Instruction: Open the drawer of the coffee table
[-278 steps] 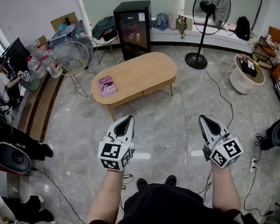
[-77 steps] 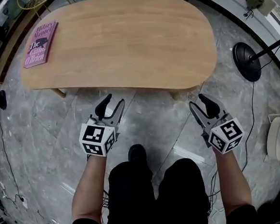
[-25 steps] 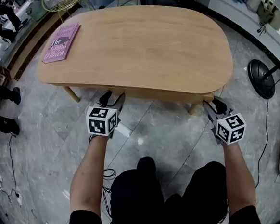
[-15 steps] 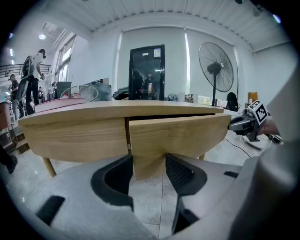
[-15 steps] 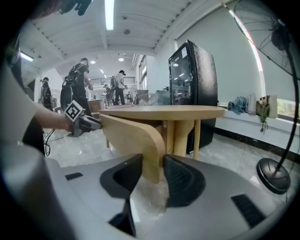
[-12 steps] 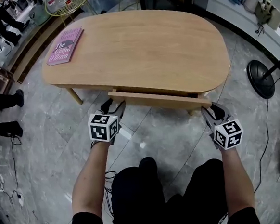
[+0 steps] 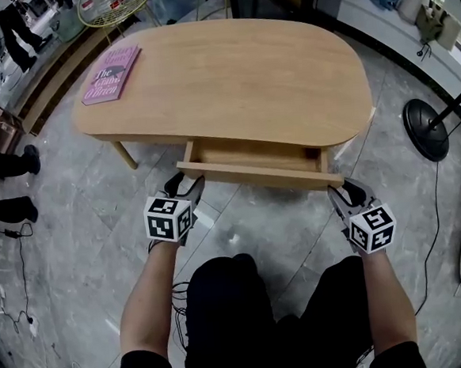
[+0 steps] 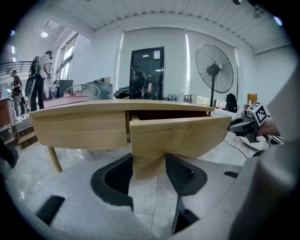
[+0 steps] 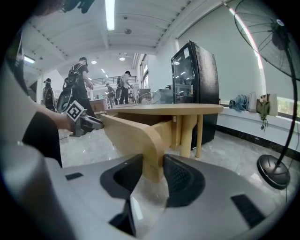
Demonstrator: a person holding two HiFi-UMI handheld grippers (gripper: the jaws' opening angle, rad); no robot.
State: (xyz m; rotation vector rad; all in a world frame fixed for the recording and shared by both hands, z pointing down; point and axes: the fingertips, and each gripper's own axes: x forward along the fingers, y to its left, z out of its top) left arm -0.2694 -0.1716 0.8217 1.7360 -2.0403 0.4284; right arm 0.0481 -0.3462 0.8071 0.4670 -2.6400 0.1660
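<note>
On drawer front (image 8: 187,136), left tool (image 8: 149,168), right tool (image 9: 153,171) clamp; hidden overhead.

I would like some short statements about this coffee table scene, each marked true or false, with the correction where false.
1. The drawer of the coffee table is partly open. True.
2. The pink book lies inside the drawer. False: it lies on the tabletop.
3. The left hand-held gripper and the right hand-held gripper each clamp one end of the drawer front. True.
4. The fan's base stands on the table. False: it stands on the floor.
</note>
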